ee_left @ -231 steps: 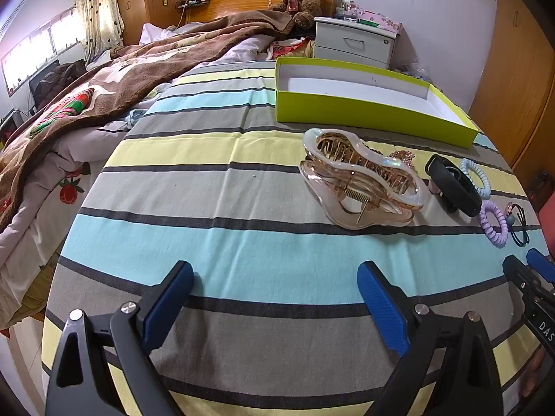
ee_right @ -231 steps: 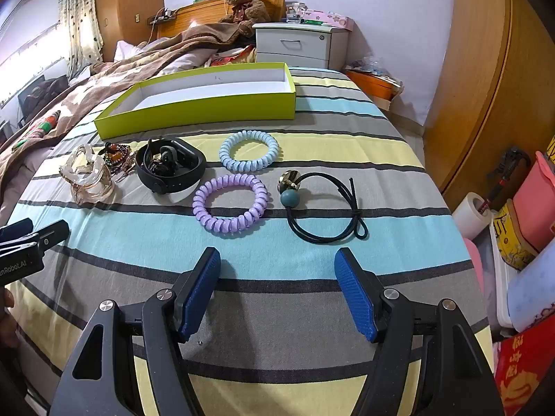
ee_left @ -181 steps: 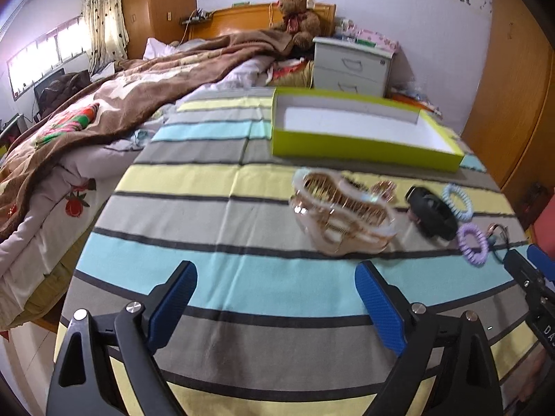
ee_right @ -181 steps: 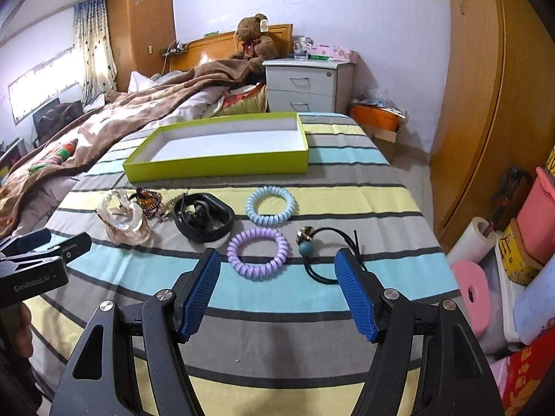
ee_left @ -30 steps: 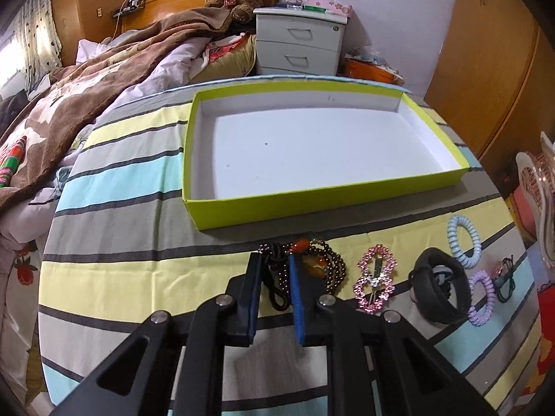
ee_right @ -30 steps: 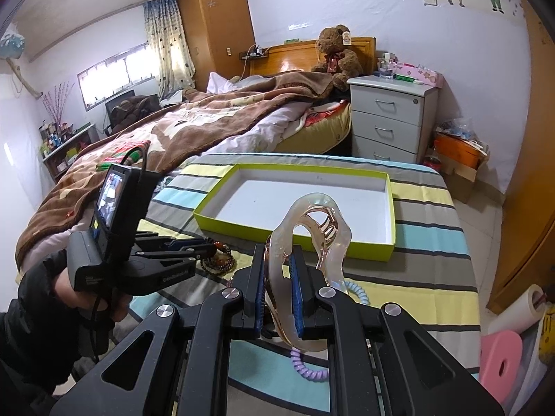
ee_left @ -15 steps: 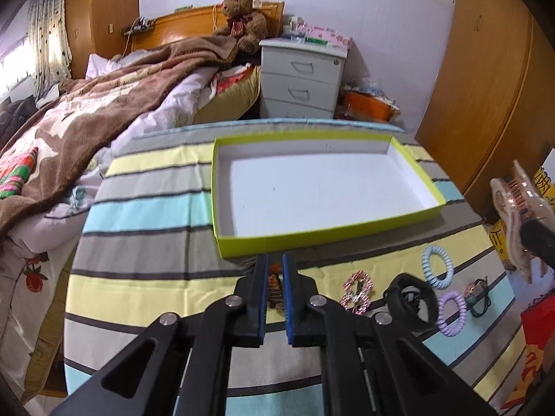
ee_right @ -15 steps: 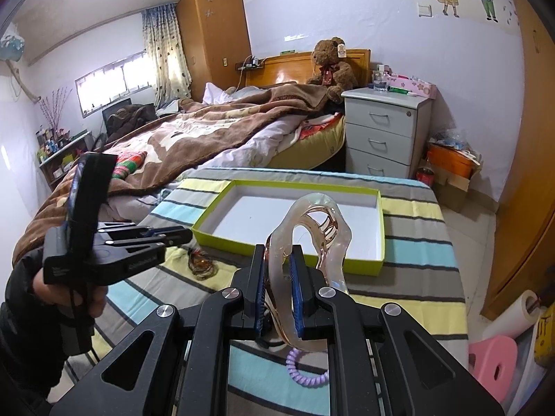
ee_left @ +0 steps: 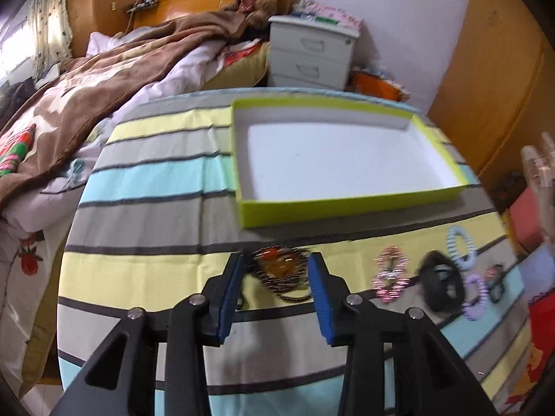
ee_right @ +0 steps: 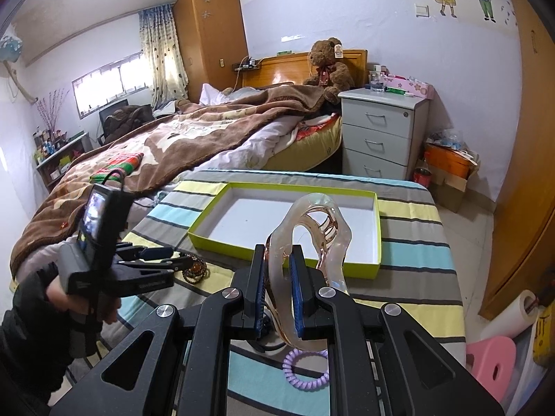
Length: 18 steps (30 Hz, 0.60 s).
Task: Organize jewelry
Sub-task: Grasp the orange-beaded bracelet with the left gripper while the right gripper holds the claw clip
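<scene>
My right gripper (ee_right: 278, 263) is shut on a large clear pink hair claw (ee_right: 312, 239) and holds it upright above the striped table, in front of the lime-green box (ee_right: 376, 222). My left gripper (ee_left: 277, 270) is open above a dark beaded bracelet with an amber stone (ee_left: 282, 274), which lies on the cloth between its fingers. The empty box (ee_left: 347, 204) sits beyond it. A pink rhinestone clip (ee_left: 390, 274), a black clip (ee_left: 440, 284), a light-blue coil tie (ee_left: 459, 242), a purple coil tie (ee_left: 475, 296) and a black elastic (ee_left: 496, 282) lie to the right.
The round table has a striped cloth (ee_left: 156, 180). A bed with a brown blanket (ee_right: 173, 138) lies to the left, a white nightstand (ee_right: 381, 138) behind, a wooden wardrobe (ee_right: 520, 208) on the right. A pink stool (ee_right: 492, 364) stands on the floor.
My left gripper was shut on the beaded bracelet and has opened; the bracelet now lies on the cloth. My right gripper still holds the hair claw, a little higher.
</scene>
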Tool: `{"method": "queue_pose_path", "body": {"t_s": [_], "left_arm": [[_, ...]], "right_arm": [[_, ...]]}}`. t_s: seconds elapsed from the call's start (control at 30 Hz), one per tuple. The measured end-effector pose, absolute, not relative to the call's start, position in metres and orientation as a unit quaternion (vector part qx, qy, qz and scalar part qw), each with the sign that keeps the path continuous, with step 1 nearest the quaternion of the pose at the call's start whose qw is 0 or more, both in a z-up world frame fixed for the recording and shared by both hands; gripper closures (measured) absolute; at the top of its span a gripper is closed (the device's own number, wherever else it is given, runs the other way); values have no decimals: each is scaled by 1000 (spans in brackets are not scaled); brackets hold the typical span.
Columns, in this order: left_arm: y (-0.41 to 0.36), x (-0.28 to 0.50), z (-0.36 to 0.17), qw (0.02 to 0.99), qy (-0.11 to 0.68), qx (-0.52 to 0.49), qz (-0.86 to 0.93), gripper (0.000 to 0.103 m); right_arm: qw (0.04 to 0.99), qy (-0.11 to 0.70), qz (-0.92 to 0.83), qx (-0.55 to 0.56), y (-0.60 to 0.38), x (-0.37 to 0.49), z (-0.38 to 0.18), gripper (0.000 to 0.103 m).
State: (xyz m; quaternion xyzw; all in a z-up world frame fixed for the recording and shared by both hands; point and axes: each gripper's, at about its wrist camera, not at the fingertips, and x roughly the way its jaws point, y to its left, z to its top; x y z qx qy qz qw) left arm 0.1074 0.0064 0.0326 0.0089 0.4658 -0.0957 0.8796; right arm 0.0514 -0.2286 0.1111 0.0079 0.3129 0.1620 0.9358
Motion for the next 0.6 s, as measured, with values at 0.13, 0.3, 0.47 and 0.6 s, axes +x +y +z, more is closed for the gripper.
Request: {"method": "queue_pose_path", "body": {"t_s": [0.13, 0.3, 0.47, 0.6], "left_arm": [[6, 117, 19, 874, 480, 32, -70, 55], [1, 119, 18, 875, 476, 40, -79, 43], [-5, 124, 8, 871, 482, 43, -86, 33], [-7, 124, 10, 876, 473, 40, -79, 48]], "right_arm": [[936, 313, 162, 6, -228, 52, 110, 89], [935, 314, 163, 6, -228, 53, 109, 89], [935, 315, 160, 5, -228, 56, 108, 89], [936, 315, 157, 6, -228, 56, 105, 89]]}}
